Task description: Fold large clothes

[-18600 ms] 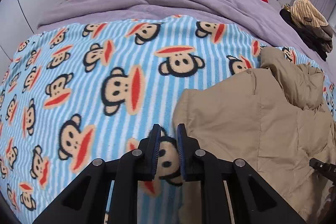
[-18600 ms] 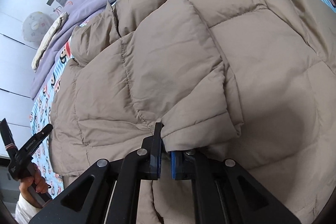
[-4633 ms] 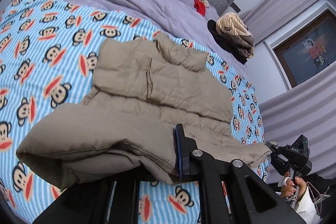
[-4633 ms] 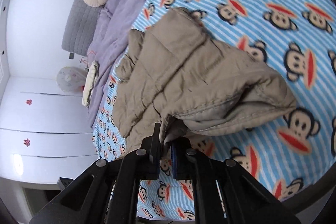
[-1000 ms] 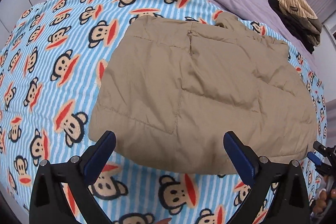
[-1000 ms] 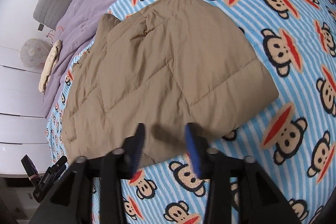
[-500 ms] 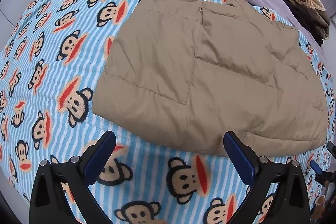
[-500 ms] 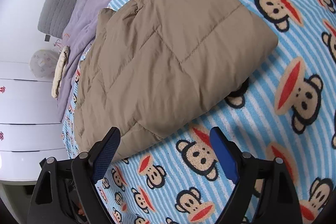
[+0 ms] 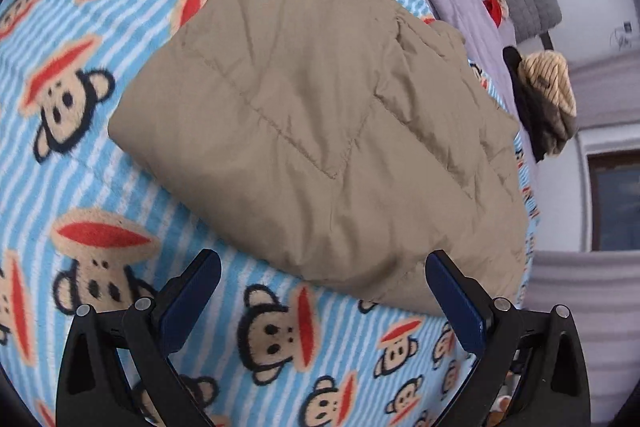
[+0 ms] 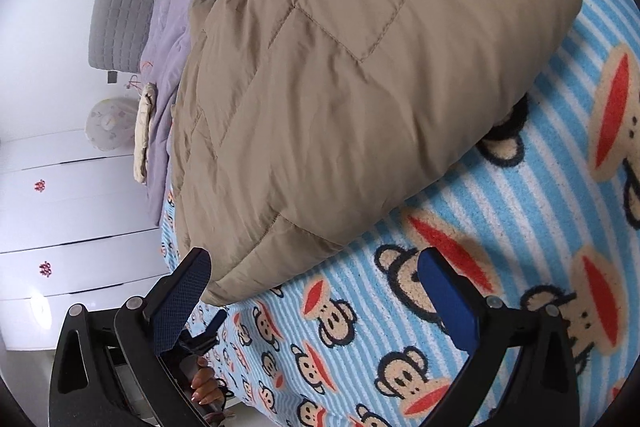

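Since a second ago both my grippers have sunk toward the near fold of the tan jacket (image 9: 320, 123), which lies folded on the monkey blanket (image 9: 100, 187). Puffy filling could spring the fold open or slide if I grab only the top layer. My left gripper (image 9: 320, 291) and right gripper (image 10: 316, 283), its jaws just opened, stand wide apart, holding nothing.

The tan quilted puffer jacket (image 9: 320, 131) lies folded into a thick, puffy rectangle on the monkey-print blanket (image 9: 80, 187). In the left wrist view its collar end points toward two o'clock, its rounded folded edge toward seven.
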{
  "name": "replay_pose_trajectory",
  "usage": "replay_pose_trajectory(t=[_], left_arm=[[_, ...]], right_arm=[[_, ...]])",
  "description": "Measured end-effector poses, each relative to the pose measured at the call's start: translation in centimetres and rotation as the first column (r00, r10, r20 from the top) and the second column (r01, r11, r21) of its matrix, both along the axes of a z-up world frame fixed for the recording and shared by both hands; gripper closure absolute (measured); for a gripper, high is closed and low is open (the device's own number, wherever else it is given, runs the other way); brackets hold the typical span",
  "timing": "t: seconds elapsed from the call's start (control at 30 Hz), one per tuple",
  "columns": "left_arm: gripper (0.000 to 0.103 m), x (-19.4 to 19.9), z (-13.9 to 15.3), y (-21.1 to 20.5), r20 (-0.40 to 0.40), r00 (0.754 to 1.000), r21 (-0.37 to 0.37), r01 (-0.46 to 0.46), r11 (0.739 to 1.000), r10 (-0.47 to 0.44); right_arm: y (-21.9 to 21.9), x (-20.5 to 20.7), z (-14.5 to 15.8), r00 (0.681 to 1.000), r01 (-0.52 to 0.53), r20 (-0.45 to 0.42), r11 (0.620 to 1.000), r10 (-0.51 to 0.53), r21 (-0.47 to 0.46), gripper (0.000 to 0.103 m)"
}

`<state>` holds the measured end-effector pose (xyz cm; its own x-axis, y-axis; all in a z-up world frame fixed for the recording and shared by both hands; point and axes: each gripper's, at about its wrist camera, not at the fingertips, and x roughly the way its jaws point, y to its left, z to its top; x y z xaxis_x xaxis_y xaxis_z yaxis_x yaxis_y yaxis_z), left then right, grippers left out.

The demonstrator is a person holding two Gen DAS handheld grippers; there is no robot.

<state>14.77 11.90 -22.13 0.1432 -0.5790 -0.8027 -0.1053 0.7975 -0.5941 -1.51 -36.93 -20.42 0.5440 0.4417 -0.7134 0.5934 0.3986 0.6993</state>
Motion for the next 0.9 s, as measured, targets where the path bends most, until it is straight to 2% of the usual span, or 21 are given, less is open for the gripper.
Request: replay_pose_trajectory(t=[0.2,0.37,0.5,0.6,0.7,0.73,0.77,0.8,0.83,0.87,0.9], left_arm=[[0.001,0.6,-3.6,0.4,-0.048,0.997,-0.11,-0.072,0.991,0.067],[0.001,2.9,-4.1,-1.2,0.012,0.996,-0.143,-0.085,0.986,0.087],[0.001,4.7,-4.7,-2.4,0.021,0.994,-0.149,-0.103,0.983,0.108],[0.001,5.8,-5.2,-2.9,0.016,0.99,-0.137,-0.135,0.981,0.138],[0.002,6.2,-5.2,-3.2,0.006,0.983,-0.122,-0.182,0.976,0.184],[0.024,6.3,-5.0,-3.2,0.014,0.982,-0.117,-0.186,0.976,0.189],[0.055,6.4,-4.7,-3.2,0.025,0.984,-0.136,-0.172,0.976,0.177],[0.065,6.4,-4.5,-3.1,0.026,0.985,-0.172,-0.165,0.971,0.172],[0.074,6.4,-4.1,-3.0,0.033,0.985,-0.193,-0.161,0.968,0.171],[0.08,6.4,-3.5,-3.0,0.052,0.986,-0.201,-0.144,0.969,0.158],[0.08,6.4,-2.8,-3.1,0.071,0.987,-0.199,-0.127,0.972,0.144]], right_arm=[[0.0,-0.1,-1.9,0.998,0.033,0.049,0.997,-0.036,0.074,0.0],[-0.1,0.9,-3.9,0.994,0.057,0.08,0.99,-0.068,0.131,0.0],[-0.3,2.4,-5.3,0.984,0.092,0.131,0.976,-0.119,0.196,0.0],[-0.4,3.9,-5.3,0.976,0.087,0.178,0.977,-0.123,0.196,0.0],[-0.5,5.4,-5.5,0.977,0.088,0.175,0.98,-0.12,0.18,0.0],[-0.5,5.7,-5.6,0.978,0.096,0.165,0.978,-0.127,0.184,0.0],[-0.6,5.8,-5.7,0.979,0.111,0.149,0.975,-0.141,0.195,0.0],[-0.6,5.7,-5.7,0.978,0.126,0.139,0.97,-0.157,0.21,0.002],[-0.7,5.6,-5.7,0.977,0.136,0.134,0.965,-0.169,0.223,0.014],[-0.7,5.5,-5.7,0.977,0.147,0.118,0.962,-0.177,0.231,0.03],[-0.8,5.2,-5.8,0.978,0.155,0.098,0.959,-0.182,0.237,0.056]])
